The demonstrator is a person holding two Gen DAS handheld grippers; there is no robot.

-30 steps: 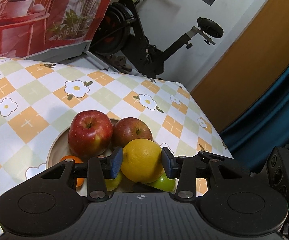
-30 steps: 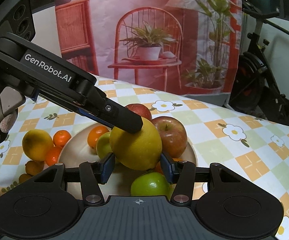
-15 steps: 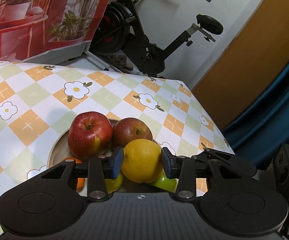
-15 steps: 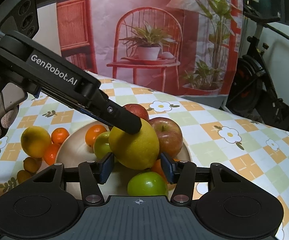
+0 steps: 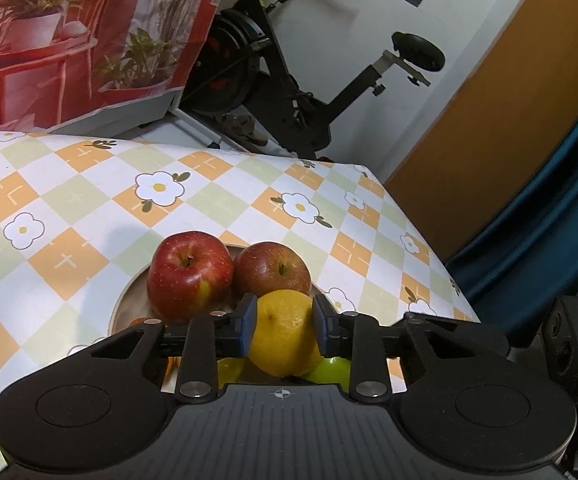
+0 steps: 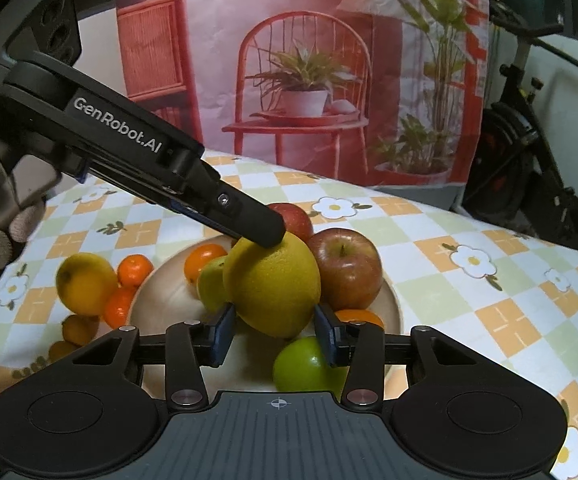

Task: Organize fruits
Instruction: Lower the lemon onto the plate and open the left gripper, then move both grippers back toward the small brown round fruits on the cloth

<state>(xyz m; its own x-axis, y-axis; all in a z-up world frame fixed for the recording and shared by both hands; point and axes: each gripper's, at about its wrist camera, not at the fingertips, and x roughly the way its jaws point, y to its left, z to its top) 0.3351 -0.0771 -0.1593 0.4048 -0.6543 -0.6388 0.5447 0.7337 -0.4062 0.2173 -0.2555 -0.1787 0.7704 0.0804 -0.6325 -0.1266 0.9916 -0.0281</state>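
Left gripper (image 6: 265, 236) gripping yellow citrus (image 6: 273, 284) above plate (image 6: 393, 304), right gripper (image 6: 275, 334) jaws parted

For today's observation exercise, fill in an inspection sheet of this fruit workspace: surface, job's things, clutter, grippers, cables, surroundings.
Surface: checked floral tablecloth.
Job's things: plate holds two red apples, green apples, oranges; big lemon above them. Second lemon and oranges lie beside the plate.
Clutter: nothing seen.
Grippers: left gripper shut on big lemon; right gripper open, empty.
Cables: nothing seen.
Surroundings: exercise bike, printed backdrop.
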